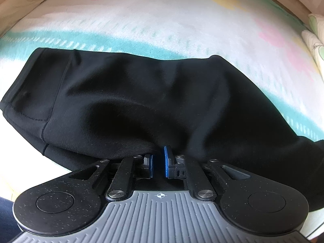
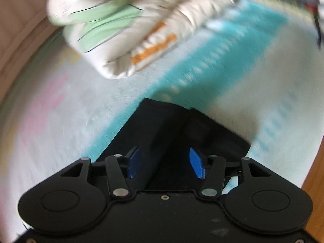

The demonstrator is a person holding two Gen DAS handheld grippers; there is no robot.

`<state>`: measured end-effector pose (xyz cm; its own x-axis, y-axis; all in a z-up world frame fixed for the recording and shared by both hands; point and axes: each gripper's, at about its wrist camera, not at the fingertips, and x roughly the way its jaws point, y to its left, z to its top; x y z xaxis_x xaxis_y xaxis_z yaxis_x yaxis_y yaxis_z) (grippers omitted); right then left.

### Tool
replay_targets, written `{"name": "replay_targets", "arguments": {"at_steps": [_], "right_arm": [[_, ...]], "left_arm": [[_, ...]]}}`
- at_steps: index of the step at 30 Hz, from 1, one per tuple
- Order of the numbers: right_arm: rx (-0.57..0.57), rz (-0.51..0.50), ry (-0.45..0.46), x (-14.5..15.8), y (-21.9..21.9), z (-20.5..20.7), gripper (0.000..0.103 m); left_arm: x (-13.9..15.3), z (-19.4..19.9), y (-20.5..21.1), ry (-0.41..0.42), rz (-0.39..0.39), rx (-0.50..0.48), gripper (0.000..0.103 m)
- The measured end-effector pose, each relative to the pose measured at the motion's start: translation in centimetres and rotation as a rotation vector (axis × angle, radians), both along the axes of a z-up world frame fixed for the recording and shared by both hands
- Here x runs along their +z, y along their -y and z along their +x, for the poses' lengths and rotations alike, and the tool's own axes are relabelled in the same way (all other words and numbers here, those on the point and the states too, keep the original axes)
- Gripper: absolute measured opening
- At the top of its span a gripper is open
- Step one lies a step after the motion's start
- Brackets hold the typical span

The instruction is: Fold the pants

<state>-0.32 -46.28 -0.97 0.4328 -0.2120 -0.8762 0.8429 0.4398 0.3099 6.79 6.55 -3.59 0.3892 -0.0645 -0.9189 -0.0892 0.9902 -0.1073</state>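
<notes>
The black pants [image 1: 141,101] lie on a pastel blanket [image 1: 162,24] with teal bands and pink and yellow shapes, spread over what looks like a bed. In the left wrist view the upper part of the garment is bunched and slightly lifted, a vertical seam and a band-like edge showing at the left, and the cloth rises in a soft hump toward the left claw [image 1: 159,162]. That claw has its blue pads drawn close together with black fabric gathered at their tips, so it appears to be pinching a fold of the pants. In the right wrist view, which is smeared by motion, the two leg ends [image 2: 182,121] lie side by side, flat on the blanket, reaching out in front of the right claw [image 2: 165,165]. Its blue pads stand well apart with the cloth beneath and between them, but they do not press on it, so it holds nothing. A folded white quilt [image 2: 125,30] with green and orange patches lies beyond the leg ends. As a judgement, the legs already seem laid one beside or over the other, so the lengthwise fold looks done; bringing the leg ends up toward the waist and flattening the bundle remains.
</notes>
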Motion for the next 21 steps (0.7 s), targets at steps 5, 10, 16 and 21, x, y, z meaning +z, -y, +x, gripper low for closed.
{"name": "replay_targets", "arguments": {"at_steps": [5, 10, 16, 21], "right_arm": [[-0.037, 0.002, 0.014, -1.0, 0.1, -0.3, 0.061], [-0.014, 0.001, 0.051, -1.2, -0.1, 1.2, 0.016], [0.100, -0.178, 0.082, 2.6, -2.9, 1.3, 0.003], [0.098, -0.249, 0.099, 6.1, -3.8, -1.8, 0.003]], "left_arm": [[0.2, 0.0, 0.2, -0.003, -0.002, -0.002, 0.008], [0.1, -0.1, 0.1, 0.001, -0.006, -0.013, 0.009], [0.1, -0.2, -0.2, 0.000, -0.022, -0.011, 0.009], [0.1, -0.1, -0.2, 0.001, -0.016, -0.011, 0.009]]}}
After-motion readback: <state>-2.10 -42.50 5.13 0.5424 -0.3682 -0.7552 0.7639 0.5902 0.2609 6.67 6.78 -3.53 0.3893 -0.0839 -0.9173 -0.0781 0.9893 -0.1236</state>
